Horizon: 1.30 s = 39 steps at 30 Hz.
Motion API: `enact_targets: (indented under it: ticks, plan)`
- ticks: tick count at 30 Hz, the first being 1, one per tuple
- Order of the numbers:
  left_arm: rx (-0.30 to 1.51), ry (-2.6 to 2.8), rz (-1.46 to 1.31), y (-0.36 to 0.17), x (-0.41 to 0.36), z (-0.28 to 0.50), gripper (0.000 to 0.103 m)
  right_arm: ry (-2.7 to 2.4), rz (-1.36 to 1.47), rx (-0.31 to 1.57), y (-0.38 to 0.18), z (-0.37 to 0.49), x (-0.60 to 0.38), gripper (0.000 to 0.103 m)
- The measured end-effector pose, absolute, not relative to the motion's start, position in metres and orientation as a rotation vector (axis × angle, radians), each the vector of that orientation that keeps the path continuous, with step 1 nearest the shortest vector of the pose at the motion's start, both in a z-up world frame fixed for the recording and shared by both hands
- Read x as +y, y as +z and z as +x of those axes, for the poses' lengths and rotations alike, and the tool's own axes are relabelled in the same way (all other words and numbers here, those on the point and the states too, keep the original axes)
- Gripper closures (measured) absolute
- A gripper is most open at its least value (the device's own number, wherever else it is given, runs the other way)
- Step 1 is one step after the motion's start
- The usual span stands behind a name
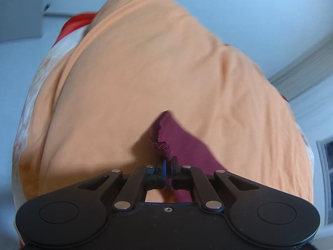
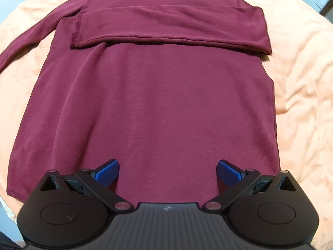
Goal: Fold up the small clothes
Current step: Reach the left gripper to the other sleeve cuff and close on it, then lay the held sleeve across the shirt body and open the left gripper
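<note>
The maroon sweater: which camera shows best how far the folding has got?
The right wrist view: the whole maroon sweater lies flat on the orange cloth, one sleeve folded across the chest, the other still out. The left wrist view shows only a frayed edge pinched in the left claw.

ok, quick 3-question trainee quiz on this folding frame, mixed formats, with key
1. True or false: the left gripper is shut on an edge of the maroon sweater.
2. In the right wrist view, which sleeve lies folded across the chest? A) the one on the image right B) the one on the image left C) neither
3. Fill in: the right gripper is ____, holding nothing, above the sweater on the orange sheet.

Key: 1 true; 2 A; 3 open
</note>
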<state>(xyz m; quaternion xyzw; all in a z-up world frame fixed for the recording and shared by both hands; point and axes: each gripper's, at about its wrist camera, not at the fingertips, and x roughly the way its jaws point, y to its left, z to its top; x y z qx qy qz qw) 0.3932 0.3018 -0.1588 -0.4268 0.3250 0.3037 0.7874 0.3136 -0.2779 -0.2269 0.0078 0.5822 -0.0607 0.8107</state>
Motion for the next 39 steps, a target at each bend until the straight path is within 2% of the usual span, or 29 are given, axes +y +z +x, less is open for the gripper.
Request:
enact_targets:
  ticks: [7, 13, 17, 22, 32, 34, 36, 37, 38, 39]
  plan:
    - [0.584, 0.337, -0.643, -0.09, 0.256, 0.424, 0.101, -0.143, 0.025, 1.183, -0.219, 0.314, -0.283, 0.0]
    - [0.493, -0.016, -0.453, -0.028, 0.179, 0.449, 0.1, -0.174, 0.078, 1.084, -0.207, 0.313, -0.296, 0.0]
    - [0.504, -0.239, -0.358, -0.009, 0.117, 0.463, 0.1, -0.224, 0.121, 0.973, -0.193, 0.305, -0.311, 0.0]
    - [0.577, -0.406, -0.261, -0.024, 0.034, 0.472, 0.1, -0.289, 0.113, 0.903, -0.182, 0.298, -0.326, 0.0]
    - [0.839, -0.492, -0.238, -0.105, -0.087, 0.473, 0.098, -0.349, 0.125, 0.922, -0.184, 0.291, -0.351, 0.0]
    - [0.883, -0.488, -0.229, -0.113, -0.091, 0.474, 0.085, -0.345, 0.124, 0.921, -0.185, 0.291, -0.352, 0.0]
    - [0.916, -0.496, -0.234, -0.115, -0.088, 0.468, 0.064, -0.335, 0.127, 0.923, -0.186, 0.291, -0.353, 0.0]
    - [0.923, -0.496, -0.239, -0.115, -0.086, 0.463, 0.058, -0.329, 0.128, 0.926, -0.186, 0.292, -0.353, 0.0]
    - [0.928, -0.495, -0.244, -0.115, -0.082, 0.461, 0.046, -0.324, 0.13, 0.929, -0.187, 0.292, -0.353, 0.0]
    - [0.93, -0.488, -0.246, -0.113, -0.078, 0.46, 0.039, -0.318, 0.133, 0.931, -0.187, 0.293, -0.353, 0.0]
